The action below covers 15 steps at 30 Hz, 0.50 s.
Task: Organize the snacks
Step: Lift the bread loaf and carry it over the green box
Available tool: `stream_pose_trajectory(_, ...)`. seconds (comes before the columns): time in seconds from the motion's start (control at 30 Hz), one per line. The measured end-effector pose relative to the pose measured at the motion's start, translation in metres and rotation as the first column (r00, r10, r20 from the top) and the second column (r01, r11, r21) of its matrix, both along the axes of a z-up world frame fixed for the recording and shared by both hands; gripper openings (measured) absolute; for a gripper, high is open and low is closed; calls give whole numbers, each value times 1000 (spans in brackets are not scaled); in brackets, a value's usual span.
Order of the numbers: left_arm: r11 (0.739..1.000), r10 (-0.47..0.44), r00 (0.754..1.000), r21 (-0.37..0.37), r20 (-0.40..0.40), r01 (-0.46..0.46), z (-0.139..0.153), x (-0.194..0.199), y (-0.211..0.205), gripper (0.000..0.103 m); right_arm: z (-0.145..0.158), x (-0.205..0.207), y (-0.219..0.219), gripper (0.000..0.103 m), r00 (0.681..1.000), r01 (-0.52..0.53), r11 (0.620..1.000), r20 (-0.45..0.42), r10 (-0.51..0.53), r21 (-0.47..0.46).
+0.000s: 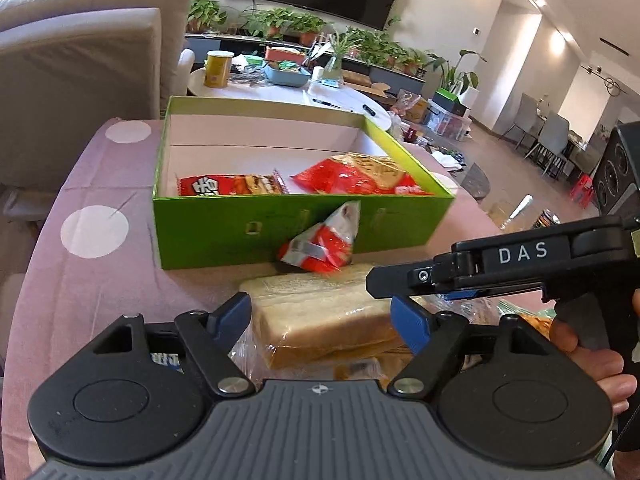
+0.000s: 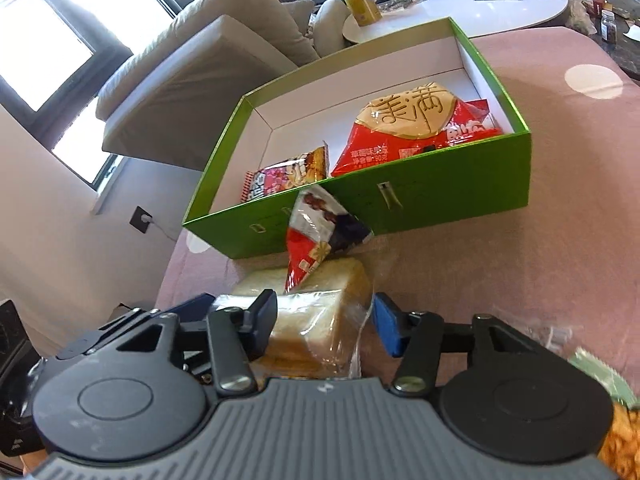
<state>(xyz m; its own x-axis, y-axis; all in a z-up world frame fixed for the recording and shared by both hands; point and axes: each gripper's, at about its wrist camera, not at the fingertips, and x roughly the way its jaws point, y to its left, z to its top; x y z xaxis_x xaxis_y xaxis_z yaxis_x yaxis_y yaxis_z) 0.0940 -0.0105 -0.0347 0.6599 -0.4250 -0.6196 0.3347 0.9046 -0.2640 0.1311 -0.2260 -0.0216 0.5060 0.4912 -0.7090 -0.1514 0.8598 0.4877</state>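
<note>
A plastic-wrapped bread loaf (image 1: 316, 304) lies on the pink cloth in front of an open green box (image 1: 248, 232). My left gripper (image 1: 320, 316) straddles the loaf's near end, its blue pads close beside the wrap and not visibly pressing. In the right wrist view my right gripper (image 2: 324, 316) is shut on the loaf (image 2: 320, 300), with both pads against the wrap. A small red-and-white snack packet (image 1: 324, 244) leans on the box's front wall and rests on the loaf. Two red snack bags (image 1: 360, 176) (image 1: 236, 186) lie inside the box.
The right tool's black housing marked DAS (image 1: 520, 250) reaches in from the right, held by a person's hand (image 1: 596, 364). An orange snack bag (image 2: 624, 444) lies at the right wrist view's bottom right. A grey sofa (image 1: 80, 60) and a cluttered white table (image 1: 280, 94) stand behind the box.
</note>
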Motion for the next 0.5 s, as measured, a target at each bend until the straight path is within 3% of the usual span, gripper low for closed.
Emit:
stream_pose_trajectory(0.2,1000,-14,1000,19,12,14,1,-14,-1,78,3,-21,-12,56,1000,-5,1000,14,5,8)
stream_pose_trajectory(0.37,997,55,998,55,8,-55,-1,-15,5,86,-2,-26,-18,58,999,40,999,14,-40,-18)
stream_pose_trajectory(0.5,995,88,996,53,2,-88,-1,-9,12,88,-7,-21,-21,79,998,57,998,-13,-57,26)
